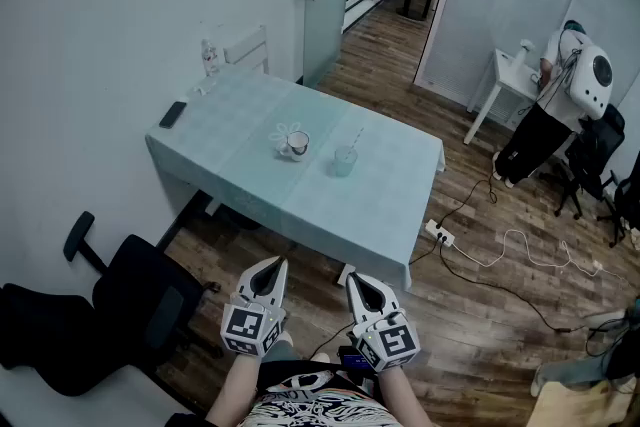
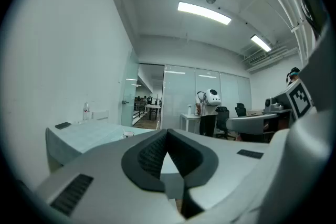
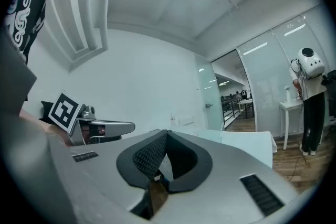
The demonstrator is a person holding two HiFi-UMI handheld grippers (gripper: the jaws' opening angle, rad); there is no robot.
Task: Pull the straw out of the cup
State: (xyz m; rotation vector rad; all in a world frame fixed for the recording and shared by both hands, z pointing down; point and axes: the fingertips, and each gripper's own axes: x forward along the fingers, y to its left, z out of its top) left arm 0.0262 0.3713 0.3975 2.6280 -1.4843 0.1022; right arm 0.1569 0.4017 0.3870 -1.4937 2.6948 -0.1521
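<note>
While we hold both grippers low by our body, the thin pale straw [image 1: 357,139] stands tilted in the clear plastic cup [image 1: 345,161] on the pale teal cloth-covered table [image 1: 400,200], well apart from either pair of fingers. Our left gripper [image 1: 272,267] and right gripper [image 1: 358,283] are both closed (tips meeting, nothing between them).

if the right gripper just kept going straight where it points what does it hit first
Probably the table, at its near edge; only open floor lies between, though height is hard to judge.
</note>
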